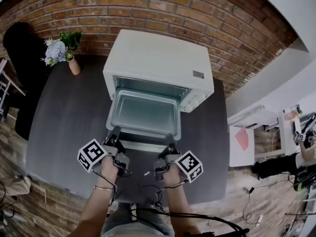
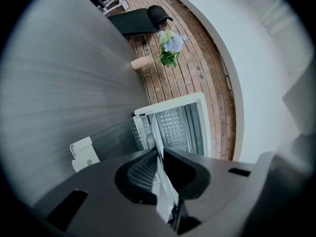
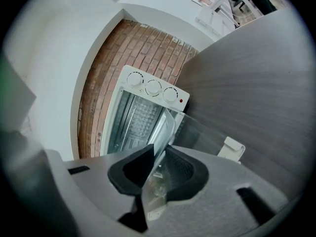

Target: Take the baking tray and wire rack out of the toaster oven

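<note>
L gripper (image 1: 115, 132) and R gripper (image 1: 170, 139) were both clamped on the tray (image 1: 143, 113) rim, at 7 and 5 o'clock of it. I judged the two-sided hold was so it wouldn't tip. The tray sat part out of the oven (image 1: 158, 58), above the dropped door (image 1: 144, 143). I couldn't spot the rack.
</note>
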`<state>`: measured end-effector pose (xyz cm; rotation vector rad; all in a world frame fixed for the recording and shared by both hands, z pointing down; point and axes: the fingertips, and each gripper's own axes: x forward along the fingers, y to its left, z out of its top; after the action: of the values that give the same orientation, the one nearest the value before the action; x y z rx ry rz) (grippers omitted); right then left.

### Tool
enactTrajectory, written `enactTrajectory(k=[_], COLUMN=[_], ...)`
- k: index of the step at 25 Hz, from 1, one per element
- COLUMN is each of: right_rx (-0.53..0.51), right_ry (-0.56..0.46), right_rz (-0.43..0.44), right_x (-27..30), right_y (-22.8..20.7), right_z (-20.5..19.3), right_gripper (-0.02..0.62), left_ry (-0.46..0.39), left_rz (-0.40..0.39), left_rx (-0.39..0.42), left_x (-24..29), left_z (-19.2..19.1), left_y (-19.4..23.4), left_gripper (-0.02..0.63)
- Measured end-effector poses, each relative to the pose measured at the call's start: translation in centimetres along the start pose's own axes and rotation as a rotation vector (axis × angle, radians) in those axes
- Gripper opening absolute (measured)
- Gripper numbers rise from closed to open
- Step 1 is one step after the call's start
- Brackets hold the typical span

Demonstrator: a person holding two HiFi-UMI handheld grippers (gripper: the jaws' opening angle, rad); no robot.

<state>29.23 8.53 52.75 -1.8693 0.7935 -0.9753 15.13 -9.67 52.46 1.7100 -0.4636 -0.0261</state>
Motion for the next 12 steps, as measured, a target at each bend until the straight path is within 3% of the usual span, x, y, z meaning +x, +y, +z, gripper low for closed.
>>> enactTrajectory(k=[12], right_rx=[-0.077], right_ry=[0.024], right_rz=[0.043], right_x=[-4.0], right_y=[3.7], right_z=[-0.8], right_gripper=[0.066], left_ry=[-0.007], left_rz=[-0.055], left_rx=[0.007], left_x=[-4.6], left_z=[0.0], left_y=[-2.7], left_gripper=[0.032])
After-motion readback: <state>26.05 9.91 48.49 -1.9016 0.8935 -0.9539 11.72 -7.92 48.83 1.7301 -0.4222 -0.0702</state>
